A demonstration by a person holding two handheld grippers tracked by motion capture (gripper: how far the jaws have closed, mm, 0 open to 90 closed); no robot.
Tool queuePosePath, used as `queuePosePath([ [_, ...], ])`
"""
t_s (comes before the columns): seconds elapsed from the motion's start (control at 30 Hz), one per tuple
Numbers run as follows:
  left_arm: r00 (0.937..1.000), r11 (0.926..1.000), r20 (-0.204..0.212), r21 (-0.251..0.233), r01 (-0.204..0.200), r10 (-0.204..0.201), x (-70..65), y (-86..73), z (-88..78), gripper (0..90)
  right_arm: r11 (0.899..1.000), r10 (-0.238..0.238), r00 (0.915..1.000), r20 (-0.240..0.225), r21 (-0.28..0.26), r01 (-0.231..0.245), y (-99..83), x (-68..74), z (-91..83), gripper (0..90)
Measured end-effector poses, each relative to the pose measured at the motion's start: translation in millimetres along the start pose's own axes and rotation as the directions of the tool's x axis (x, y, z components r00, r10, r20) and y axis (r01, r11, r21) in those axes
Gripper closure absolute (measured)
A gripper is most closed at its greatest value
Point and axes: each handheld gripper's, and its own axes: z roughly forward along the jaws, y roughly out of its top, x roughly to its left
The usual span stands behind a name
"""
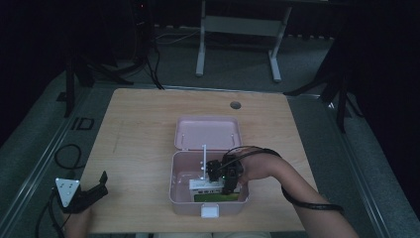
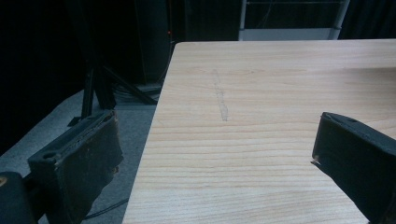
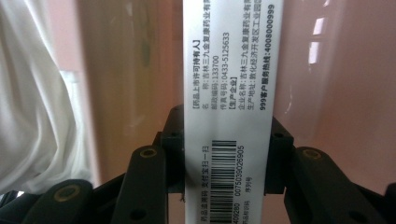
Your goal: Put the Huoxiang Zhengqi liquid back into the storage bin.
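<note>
right gripper clamping white medicine box, inside pink case

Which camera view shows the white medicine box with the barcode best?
The right gripper view: the white medicine box sits close between the jaws, its barcode and print readable. The high view shows it small inside the pink case.
</note>
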Motion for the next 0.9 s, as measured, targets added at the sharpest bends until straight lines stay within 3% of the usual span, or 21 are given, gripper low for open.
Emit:
queuePosePath([
  [0.1, 1.0000, 1.0000, 0.000, 0.000, 0.000, 0.000, 0.1, 0.0, -0.2, 1.7, 1.000, -0.003, 1.0000, 0.007, 0.030, 0.003, 2.1, -0.7, 9.4, 62.3],
  [0.4, 1.0000, 1.0000, 0.002, 0.000, -0.002, 0.002, 0.0, 0.0, -0.2, 1.7, 1.000, -0.005, 0.9998, -0.019, 0.027, 0.006, 2.4, -2.8, 28.1, 62.2],
  [0.73, 1.0000, 1.0000, 0.000, 0.000, -0.002, 0.002, -0.2, 0.0, 0.0, 1.7, 1.000, 0.008, 0.9998, -0.017, -0.006, -0.008, -5.3, -0.3, 35.9, 61.6],
  [0.9, 1.0000, 1.0000, 0.000, 0.000, -0.001, 0.001, -0.1, 0.0, 0.0, 1.6, 1.000, -0.022, 0.9998, 0.003, 0.017, 0.022, -3.5, 3.6, 34.6, 57.9],
])
